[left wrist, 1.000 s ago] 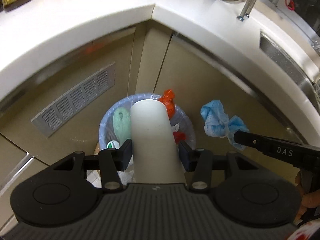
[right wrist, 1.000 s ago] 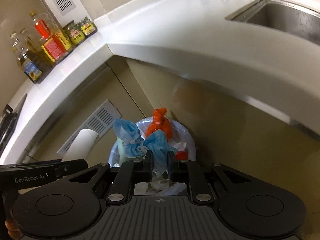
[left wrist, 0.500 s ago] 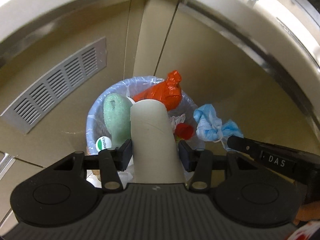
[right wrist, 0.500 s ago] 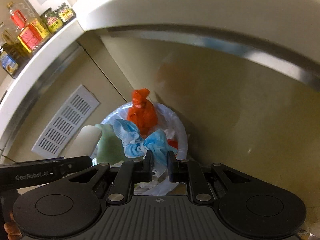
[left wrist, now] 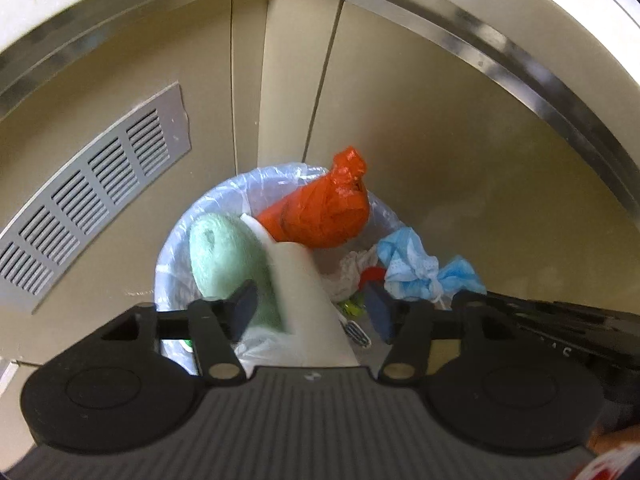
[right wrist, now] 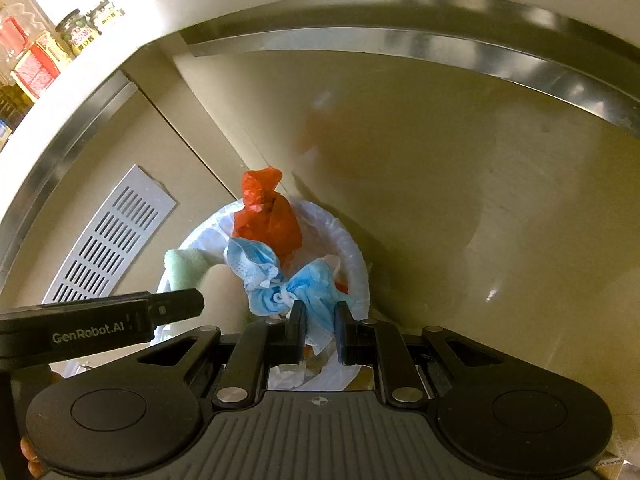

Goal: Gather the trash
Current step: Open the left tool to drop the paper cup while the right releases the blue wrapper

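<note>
Down in the cabinet corner, a grey vent grille (left wrist: 92, 200) sits on the left door, and just right of it stands the trash bin (left wrist: 176, 248), lined with a clear plastic bag and already crowded. Inside it, from the left, lie a pale green sponge-like roll (left wrist: 224, 256), then a knotted orange bag (left wrist: 320, 216) leaning against the far rim. The left claw (left wrist: 312, 308) hangs over the bin with its jaws opening; a cardboard tube (left wrist: 304, 300), blurred, is between the fingers but clear of both pads. Further right, the right claw (right wrist: 318, 332) is clamped on a crumpled blue face mask (right wrist: 280, 280), which hangs above the bin's right side, not yet inside. Above, a white worktop (right wrist: 104, 56) carries bottles and jars (right wrist: 48, 48) at the far left.
</note>
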`<action>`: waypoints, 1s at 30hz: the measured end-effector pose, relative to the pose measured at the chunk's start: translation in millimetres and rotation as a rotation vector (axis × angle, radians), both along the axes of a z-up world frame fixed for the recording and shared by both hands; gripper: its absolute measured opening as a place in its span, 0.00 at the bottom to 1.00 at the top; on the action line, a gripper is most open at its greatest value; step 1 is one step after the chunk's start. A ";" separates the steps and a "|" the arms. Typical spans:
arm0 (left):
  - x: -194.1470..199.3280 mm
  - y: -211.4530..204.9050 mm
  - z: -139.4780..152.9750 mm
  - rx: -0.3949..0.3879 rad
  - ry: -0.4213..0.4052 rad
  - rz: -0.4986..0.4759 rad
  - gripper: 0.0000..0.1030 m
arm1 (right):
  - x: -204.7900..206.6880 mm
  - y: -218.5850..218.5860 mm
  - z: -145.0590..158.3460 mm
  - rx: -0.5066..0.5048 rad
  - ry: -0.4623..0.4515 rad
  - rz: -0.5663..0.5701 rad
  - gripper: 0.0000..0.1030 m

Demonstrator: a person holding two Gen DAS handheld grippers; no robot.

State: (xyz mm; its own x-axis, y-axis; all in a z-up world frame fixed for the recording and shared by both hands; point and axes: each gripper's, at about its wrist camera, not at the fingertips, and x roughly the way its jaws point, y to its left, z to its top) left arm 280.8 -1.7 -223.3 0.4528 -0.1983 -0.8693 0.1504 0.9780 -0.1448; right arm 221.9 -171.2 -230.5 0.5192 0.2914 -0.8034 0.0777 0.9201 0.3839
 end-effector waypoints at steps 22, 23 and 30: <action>-21.2 53.4 28.7 -0.020 -0.042 0.108 0.56 | 17.9 24.5 -11.9 -0.015 0.001 -0.004 0.15; -22.6 55.8 29.0 -0.021 -0.042 0.114 0.56 | 19.1 26.4 -12.0 -0.001 -0.008 0.008 0.15; -31.3 68.6 26.2 -0.019 -0.034 0.140 0.56 | 21.1 40.9 -7.1 0.057 -0.041 0.091 0.54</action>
